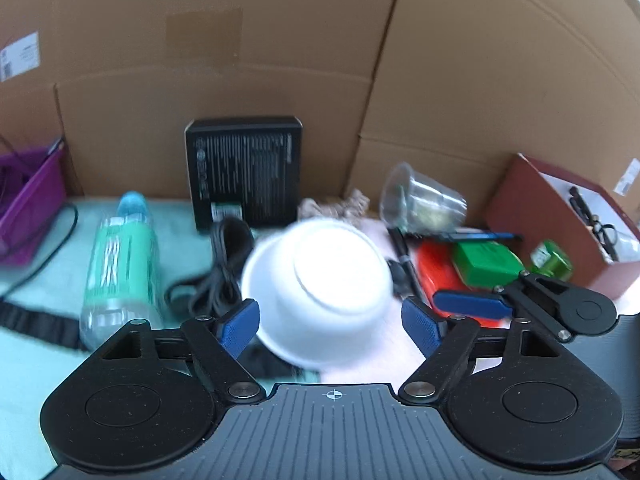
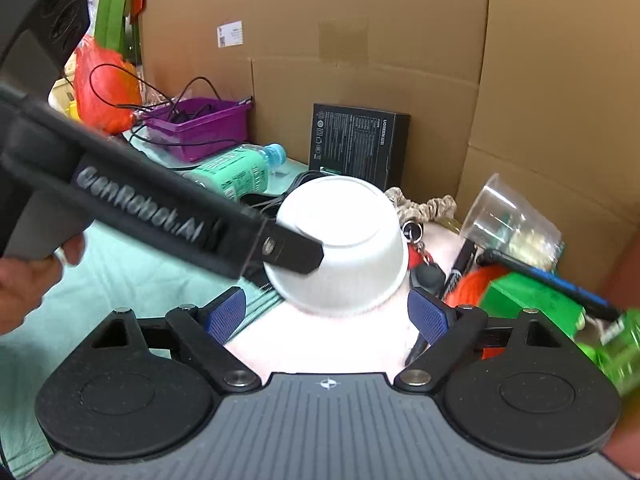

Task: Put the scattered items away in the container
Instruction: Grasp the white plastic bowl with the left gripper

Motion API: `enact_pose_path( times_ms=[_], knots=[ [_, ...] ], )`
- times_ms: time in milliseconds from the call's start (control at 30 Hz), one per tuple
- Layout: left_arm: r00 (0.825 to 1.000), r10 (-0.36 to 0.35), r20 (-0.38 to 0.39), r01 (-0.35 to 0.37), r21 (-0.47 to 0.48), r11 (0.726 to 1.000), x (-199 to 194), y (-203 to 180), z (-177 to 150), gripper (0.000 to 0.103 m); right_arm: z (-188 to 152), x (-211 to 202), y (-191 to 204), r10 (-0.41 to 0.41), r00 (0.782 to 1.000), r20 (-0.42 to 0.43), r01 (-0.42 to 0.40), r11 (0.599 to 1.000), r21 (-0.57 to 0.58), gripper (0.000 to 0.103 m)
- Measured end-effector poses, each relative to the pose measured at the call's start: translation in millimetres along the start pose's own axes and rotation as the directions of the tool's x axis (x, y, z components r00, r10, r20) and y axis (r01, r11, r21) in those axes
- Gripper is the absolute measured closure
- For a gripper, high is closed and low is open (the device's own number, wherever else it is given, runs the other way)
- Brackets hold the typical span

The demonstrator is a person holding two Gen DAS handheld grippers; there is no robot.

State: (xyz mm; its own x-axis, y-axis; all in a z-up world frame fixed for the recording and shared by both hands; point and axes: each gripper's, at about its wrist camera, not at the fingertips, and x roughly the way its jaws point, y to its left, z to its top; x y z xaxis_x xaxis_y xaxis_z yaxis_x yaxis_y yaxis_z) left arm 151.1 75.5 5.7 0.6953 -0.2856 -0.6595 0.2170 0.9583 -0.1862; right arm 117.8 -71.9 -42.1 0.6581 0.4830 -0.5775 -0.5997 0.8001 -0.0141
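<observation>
A white bowl (image 1: 320, 280) lies upside down and tilted on the table; it also shows in the right wrist view (image 2: 344, 248). My left gripper (image 1: 330, 326) is open, its blue pads on either side of the bowl's near rim. My right gripper (image 2: 326, 314) is open just before the bowl. The left gripper's finger (image 2: 296, 254) touches the bowl's left side in the right wrist view. A green bottle (image 1: 120, 256) lies to the left. A brown container (image 1: 560, 216) stands at the right.
A black box (image 1: 244, 172) leans on the cardboard wall. A clear plastic cup (image 1: 424, 200), black cable (image 1: 224, 264), orange and green items (image 1: 480, 264) and pens lie around. A purple basket (image 2: 200, 124) stands at the far left.
</observation>
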Motion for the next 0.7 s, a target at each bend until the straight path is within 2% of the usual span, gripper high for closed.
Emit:
enact_pose_path(
  times_ms=[133,300,400,533,700],
  knots=[
    [0.998,-0.054,-0.018,0.054,0.004,0.999,17,5,14,0.014,9,22,-11,0.044,0.999,-0.023,-0.043,0.999,0.021,0.013],
    [0.998,-0.039,-0.045,0.040,0.009,0.999,38,11,18,0.011,17,44,-15,0.062,0.997,-0.039,-0.062,0.998,0.006,0.011],
    [0.997,-0.065,-0.051,0.063,-0.025,0.998,44,18,22,0.010,17,52,-13,0.050,0.998,-0.040,-0.051,0.998,-0.023,0.010],
    [0.998,-0.048,-0.030,0.049,0.024,0.999,31,10,19,0.017,16,50,-8,0.025,0.999,-0.048,-0.026,0.999,-0.029,0.011],
    [0.998,-0.059,0.027,0.057,0.053,0.997,-3,-5,13,0.017,9,20,-1,0.013,1.000,-0.013,-0.013,0.999,-0.050,0.011]
  ],
)
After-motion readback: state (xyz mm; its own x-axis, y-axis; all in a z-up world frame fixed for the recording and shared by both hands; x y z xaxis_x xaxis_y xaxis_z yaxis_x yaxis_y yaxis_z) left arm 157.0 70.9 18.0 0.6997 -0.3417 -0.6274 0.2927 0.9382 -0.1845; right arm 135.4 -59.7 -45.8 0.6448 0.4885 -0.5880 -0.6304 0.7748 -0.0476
